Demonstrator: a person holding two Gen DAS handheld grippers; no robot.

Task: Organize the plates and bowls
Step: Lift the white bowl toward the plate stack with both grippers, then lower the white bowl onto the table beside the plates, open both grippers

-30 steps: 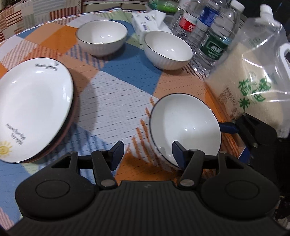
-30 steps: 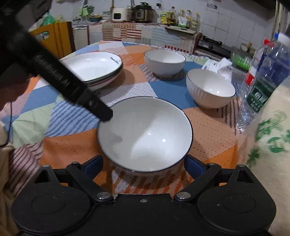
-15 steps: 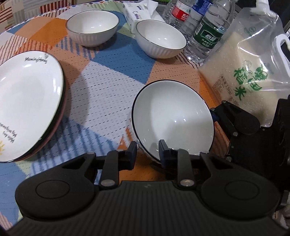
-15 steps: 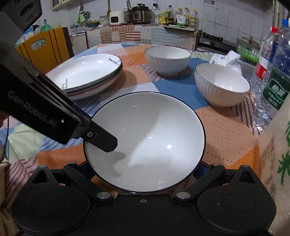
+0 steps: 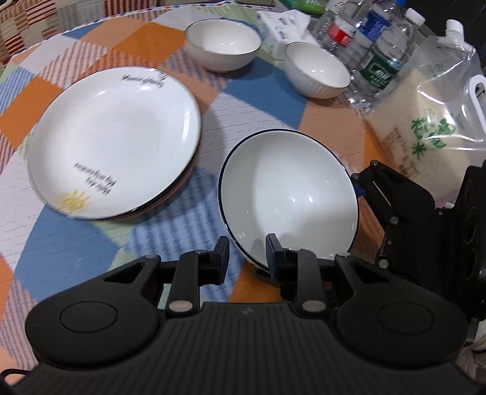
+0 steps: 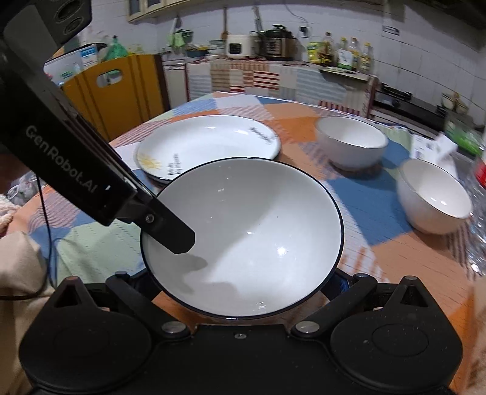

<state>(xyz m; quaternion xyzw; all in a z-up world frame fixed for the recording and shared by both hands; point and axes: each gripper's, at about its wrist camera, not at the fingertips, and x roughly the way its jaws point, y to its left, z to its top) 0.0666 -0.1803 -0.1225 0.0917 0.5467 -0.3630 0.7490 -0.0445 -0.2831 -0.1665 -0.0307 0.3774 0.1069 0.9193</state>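
A wide white bowl (image 5: 288,194) with a dark rim hangs tilted just above the patchwork cloth. My left gripper (image 5: 247,252) is shut on its near rim, one finger inside and one outside; the inner finger (image 6: 170,234) shows in the right wrist view. My right gripper (image 6: 240,282) has its jaws spread wide, and the bowl (image 6: 243,234) covers its fingertips. Its body (image 5: 391,197) sits against the bowl's right side. A stack of white plates (image 5: 115,139) lies to the left. Two small white bowls (image 5: 223,42) (image 5: 317,68) stand farther back.
Water bottles (image 5: 379,63), a clear bag of rice (image 5: 431,127) and a tissue pack (image 5: 282,24) crowd the table's far right. A yellow chair back (image 6: 112,88) stands behind the table's left edge. A kitchen counter runs along the back wall.
The left jaws closed on the bowl's rim. The right gripper slid in under the bowl. Bowl and both grippers then shifted toward the plate stack.
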